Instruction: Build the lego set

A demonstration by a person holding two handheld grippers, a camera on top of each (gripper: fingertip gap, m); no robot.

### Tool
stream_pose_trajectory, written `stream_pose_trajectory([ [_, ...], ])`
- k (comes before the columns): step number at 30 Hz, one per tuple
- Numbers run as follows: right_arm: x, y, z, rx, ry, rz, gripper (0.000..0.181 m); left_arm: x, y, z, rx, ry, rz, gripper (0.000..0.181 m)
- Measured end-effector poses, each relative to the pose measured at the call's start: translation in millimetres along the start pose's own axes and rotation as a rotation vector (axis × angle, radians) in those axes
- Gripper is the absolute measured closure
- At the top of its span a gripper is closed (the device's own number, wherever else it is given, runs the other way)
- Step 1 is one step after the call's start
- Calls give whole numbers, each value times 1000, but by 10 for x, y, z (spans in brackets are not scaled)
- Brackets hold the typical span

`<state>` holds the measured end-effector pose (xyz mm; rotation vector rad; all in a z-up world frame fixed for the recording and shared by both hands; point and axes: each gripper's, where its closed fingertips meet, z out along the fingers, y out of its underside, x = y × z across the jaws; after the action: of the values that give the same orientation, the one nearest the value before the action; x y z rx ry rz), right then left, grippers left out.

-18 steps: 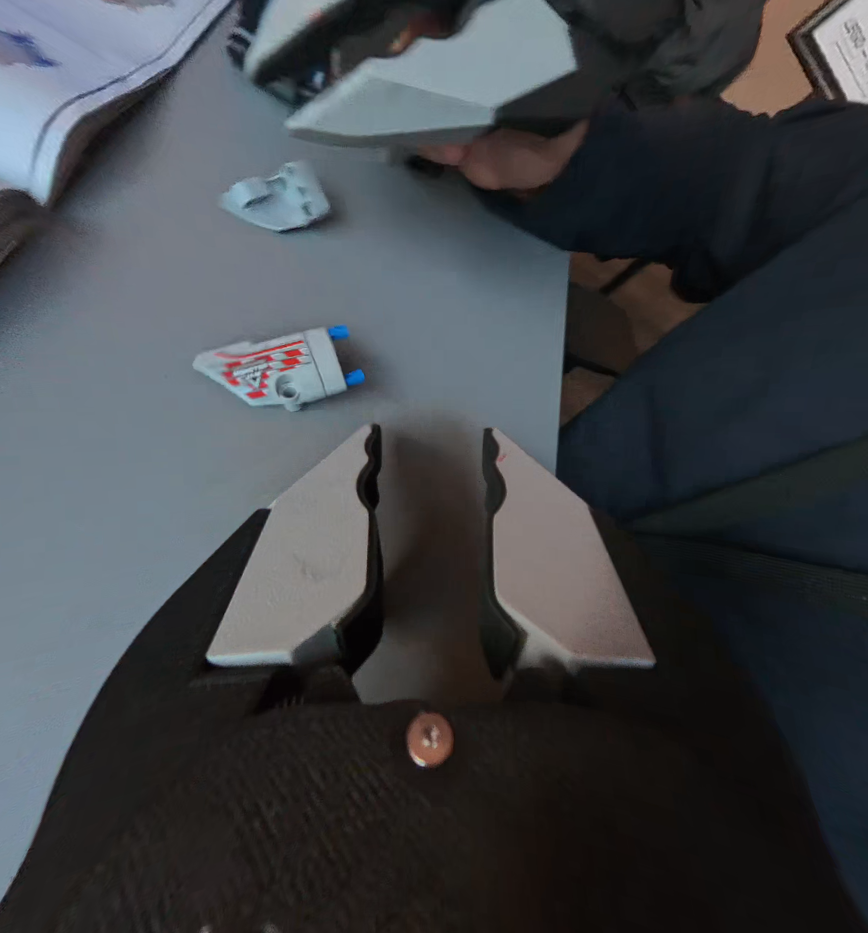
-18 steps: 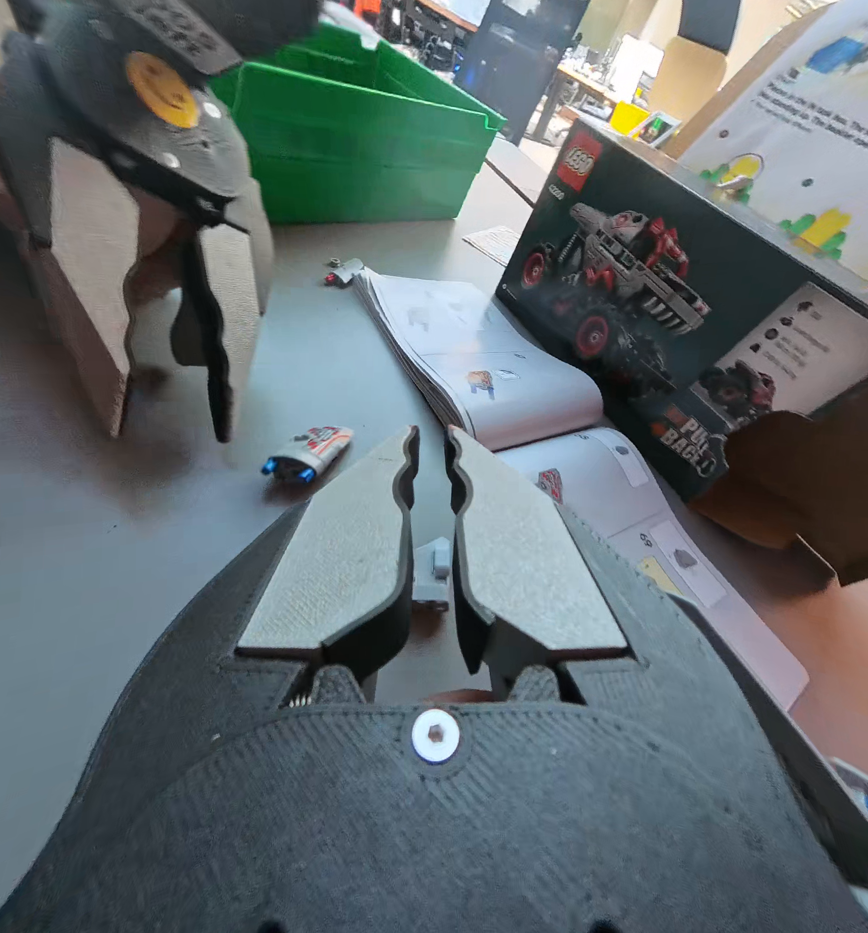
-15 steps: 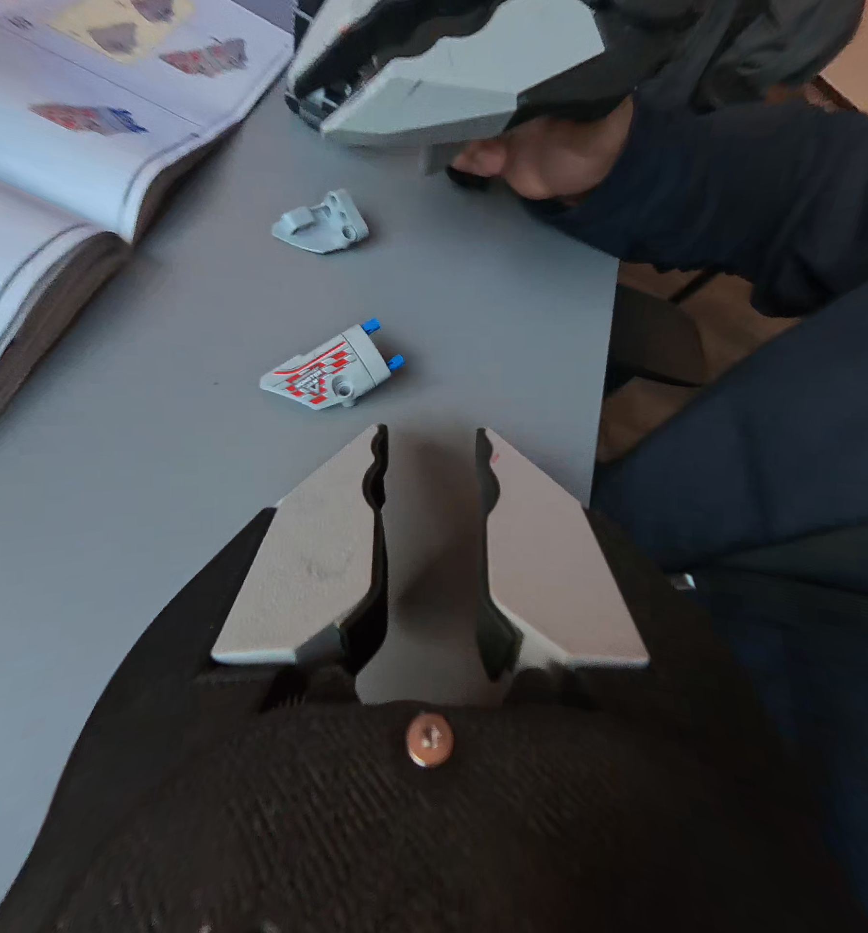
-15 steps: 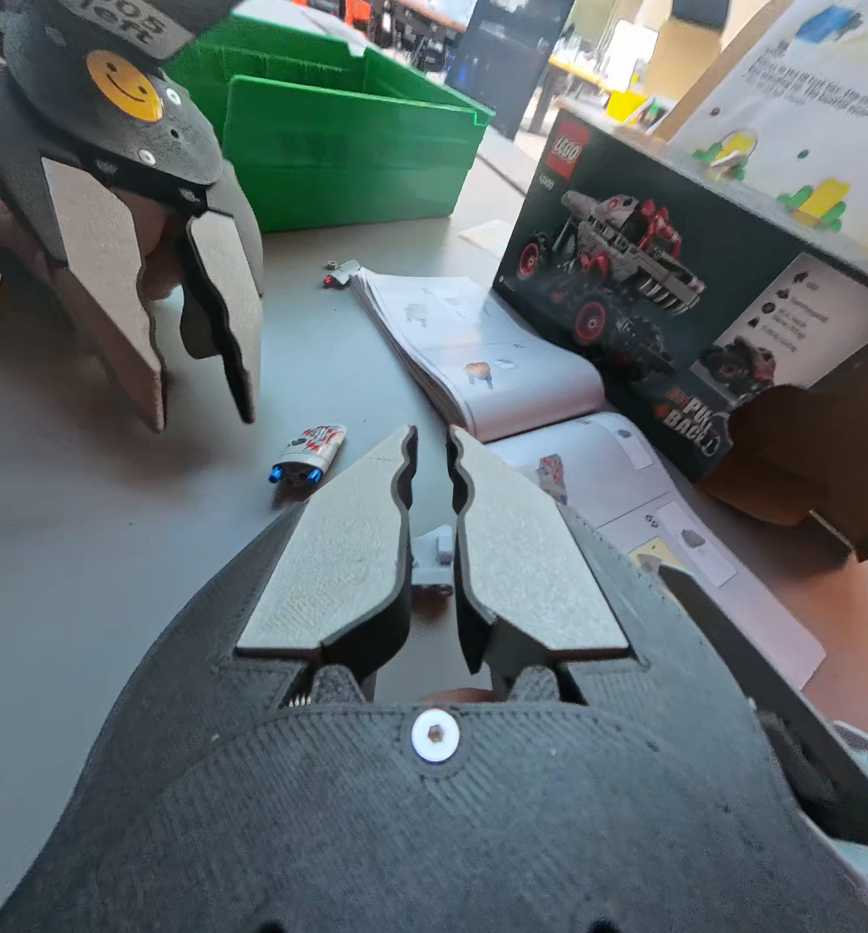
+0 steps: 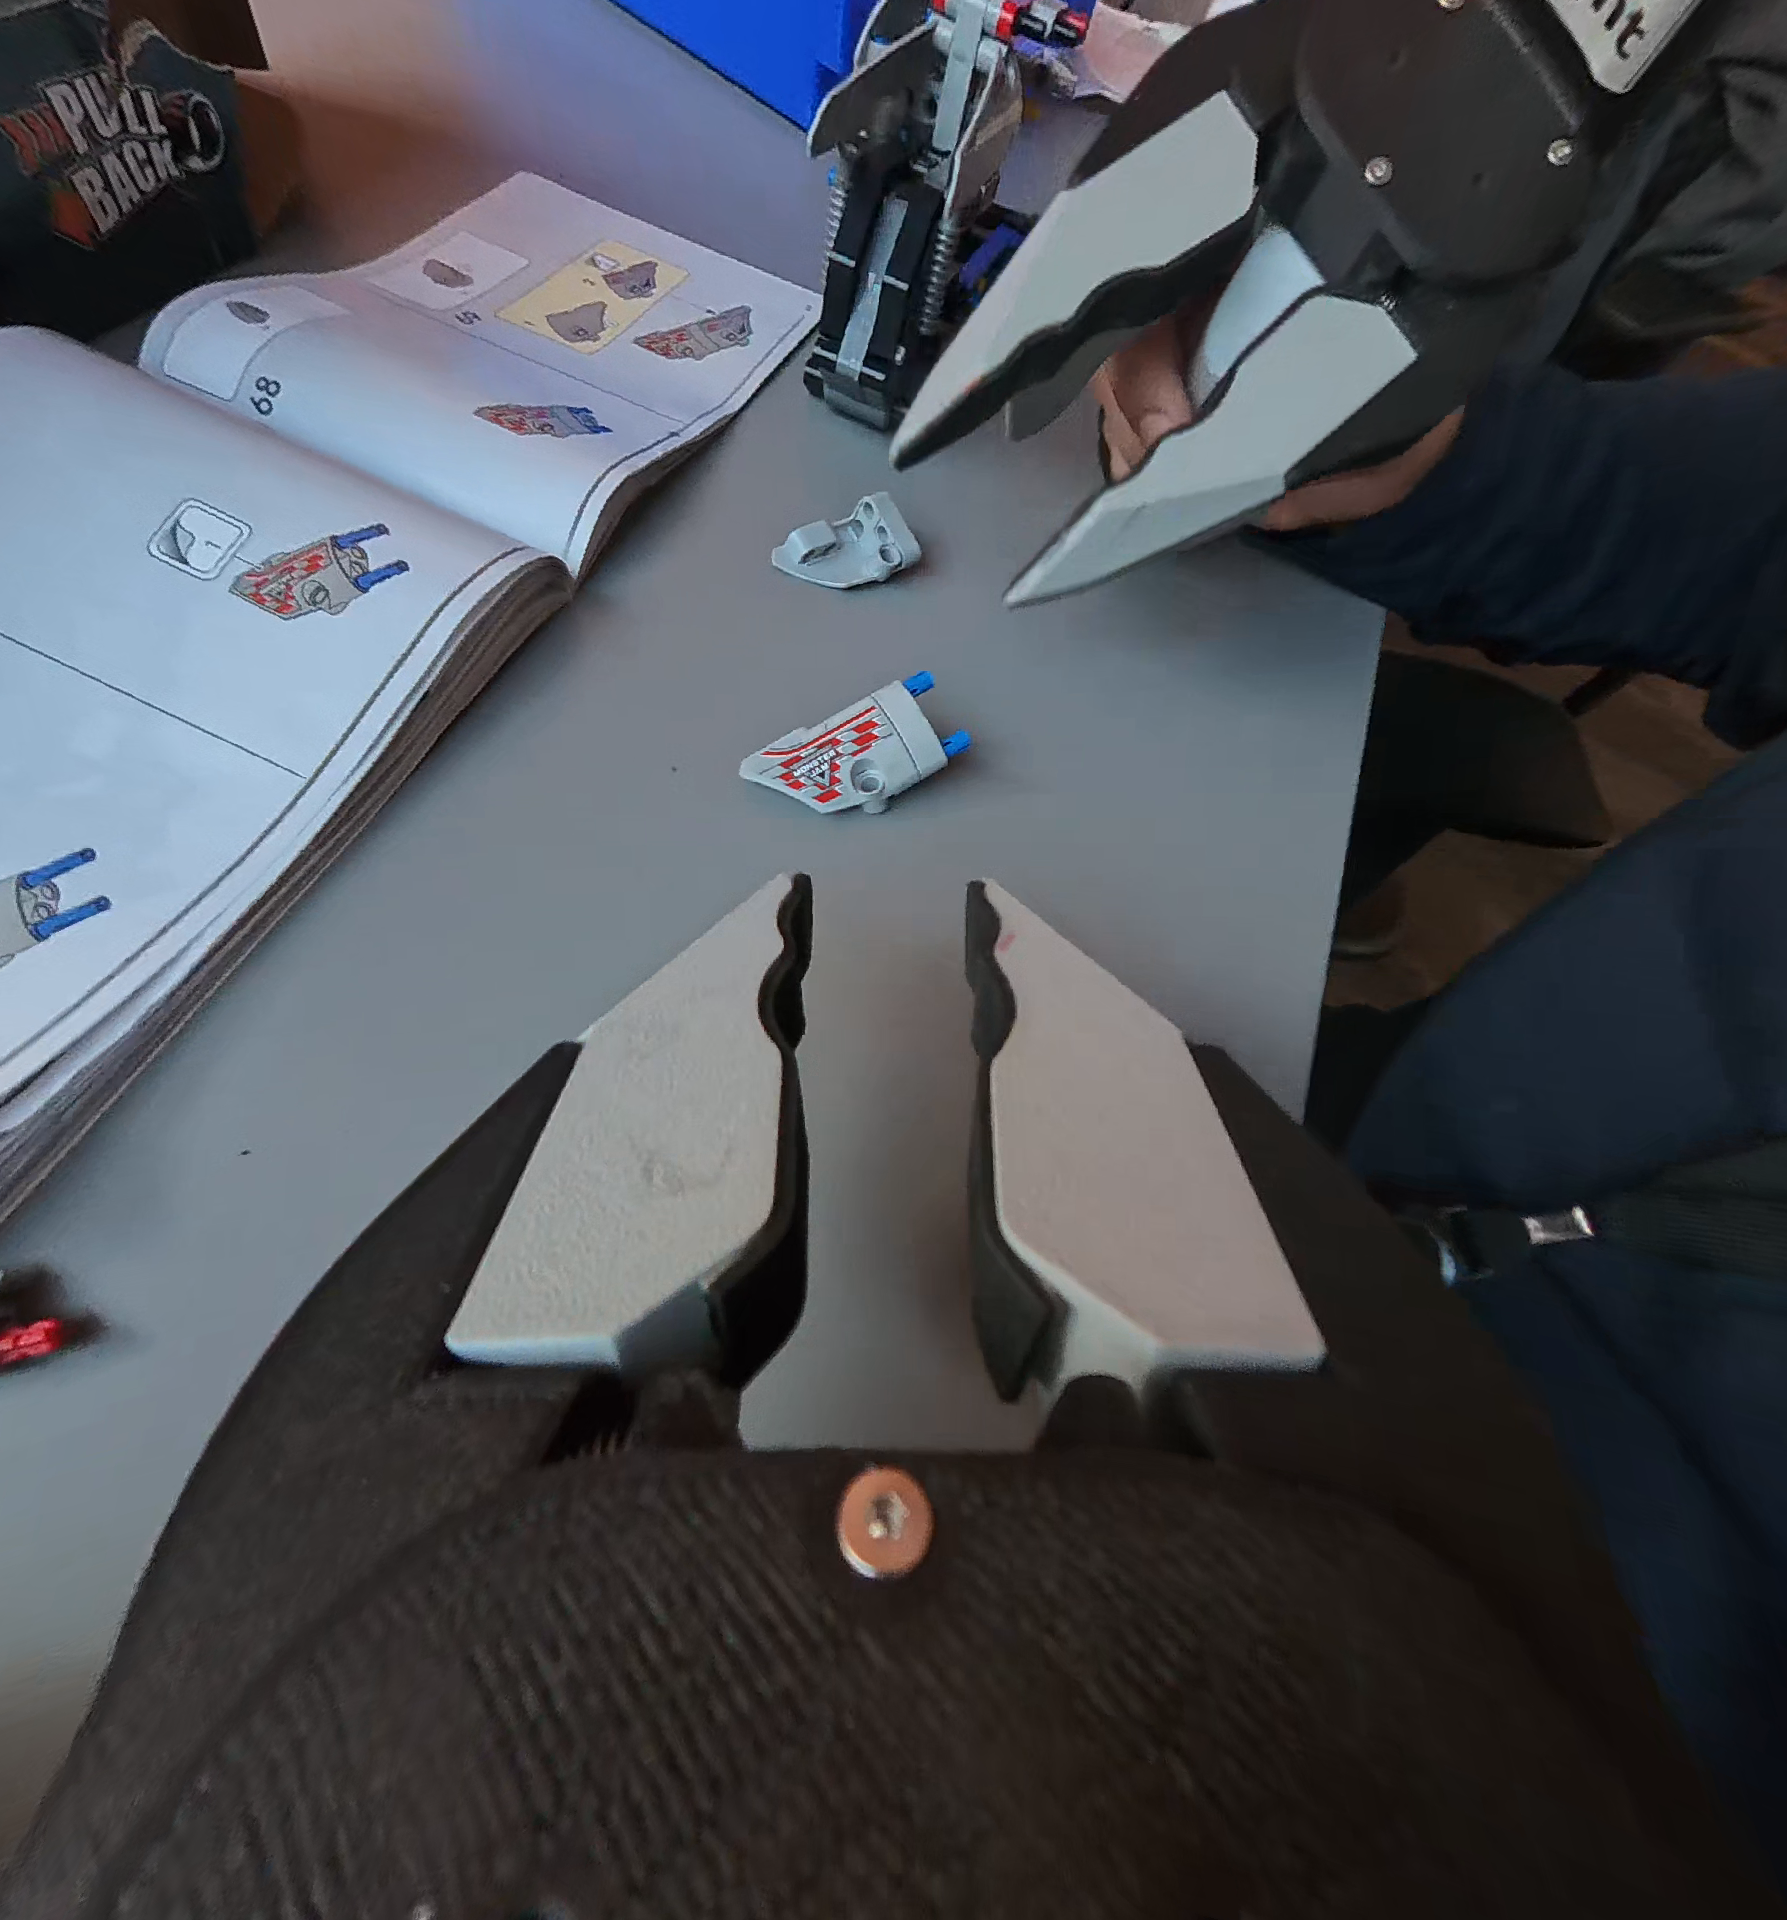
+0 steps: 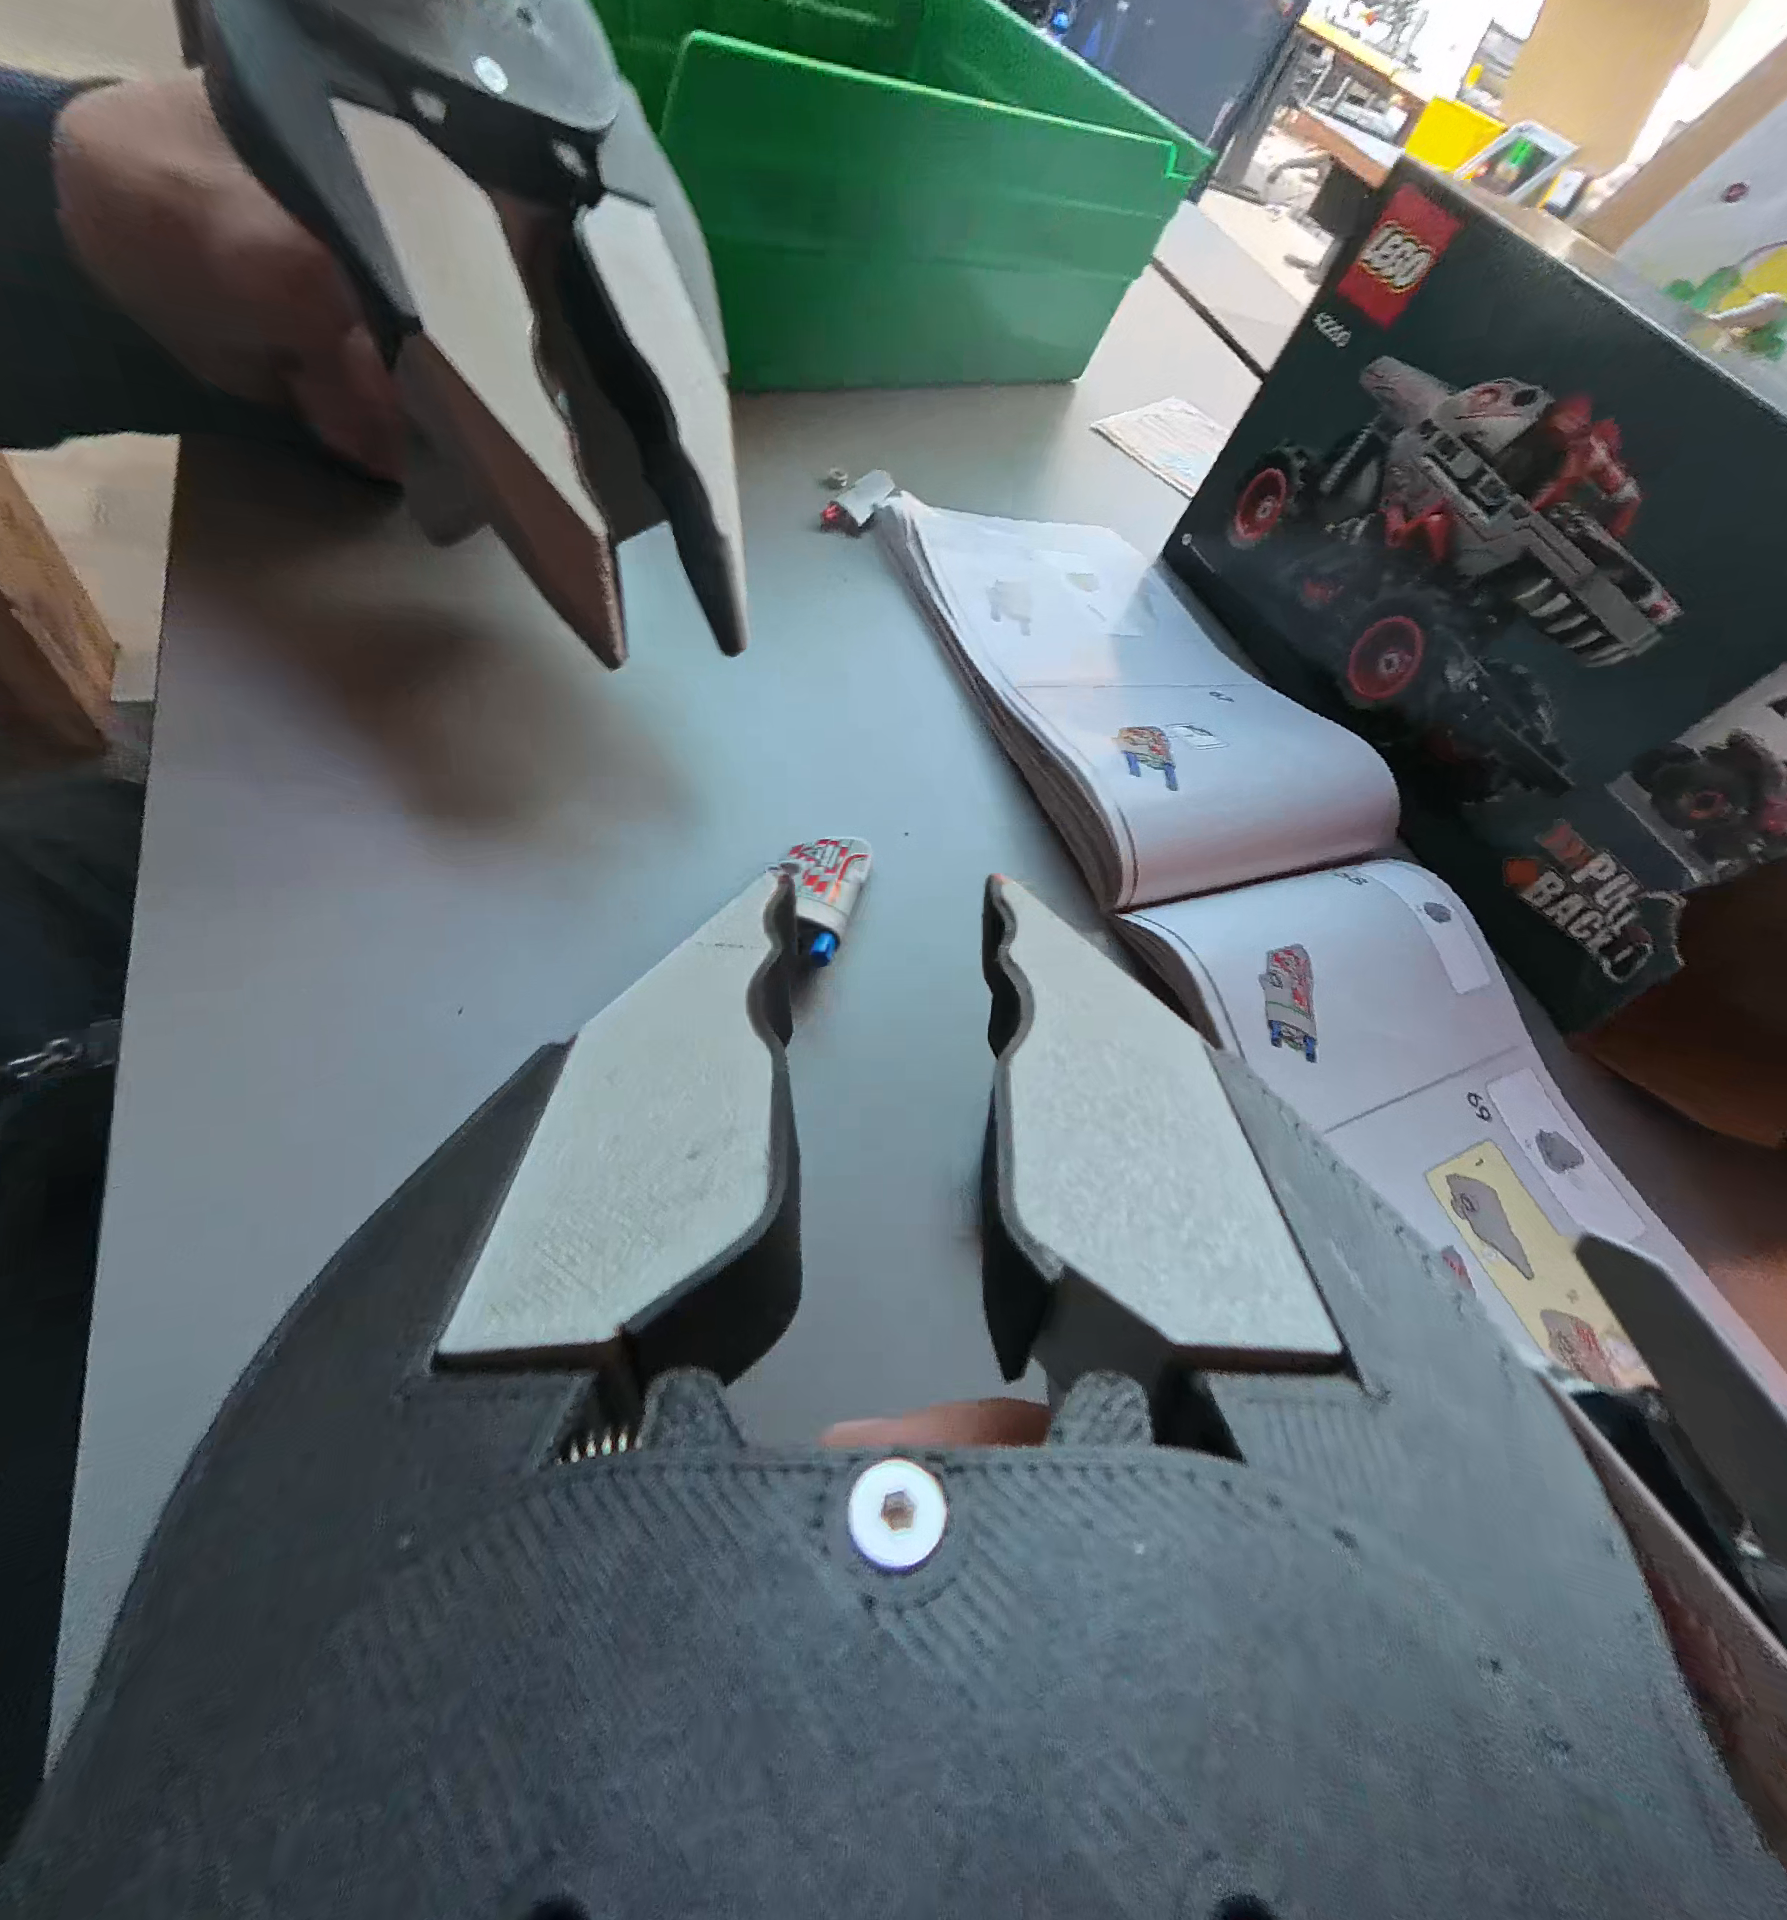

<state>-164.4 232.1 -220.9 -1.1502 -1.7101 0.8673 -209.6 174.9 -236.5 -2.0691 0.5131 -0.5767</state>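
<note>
A grey panel with a red sticker and two blue pins (image 5: 847,748) lies on the grey table (image 5: 556,935), just ahead of my open, empty left gripper (image 5: 884,899). A plain grey panel piece (image 5: 847,545) lies farther on, next to the open right gripper (image 5: 951,530), which hovers above the table. In the right wrist view my right gripper (image 6: 887,899) is open and empty. The sticker panel (image 6: 827,883) sits by its left fingertip, partly hidden. The left gripper (image 6: 673,649) hangs open beyond it. The plain piece is hidden in that view.
An open instruction booklet (image 5: 349,520) lies to the left and the set's box (image 6: 1491,520) stands behind it. A partly built model (image 5: 910,208) stands at the far side. A green bin (image 6: 920,208) is at the back. The table edge (image 5: 1356,831) runs on the right. About 8 cm separates my left fingertips from my right.
My right gripper has opened wide from nearly shut. My left gripper has pulled back and tilted up, bringing the booklet and the model into view. Both panels stayed on the table.
</note>
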Motion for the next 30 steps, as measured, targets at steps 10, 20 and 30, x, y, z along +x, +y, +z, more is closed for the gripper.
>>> stream_pose_trajectory([
  [10, -155, 134, 232, -141, -122, 23, 142, -141, -14, 42, -24, -41, 85, 161],
  [20, -246, 308, 367, -284, -171, 9, 157, -127, -18, 39, -21, -45, 103, 161],
  [30, -287, 332, 153, -220, -253, -101, 158, -108, 10, 61, -43, -91, 177, 161],
])
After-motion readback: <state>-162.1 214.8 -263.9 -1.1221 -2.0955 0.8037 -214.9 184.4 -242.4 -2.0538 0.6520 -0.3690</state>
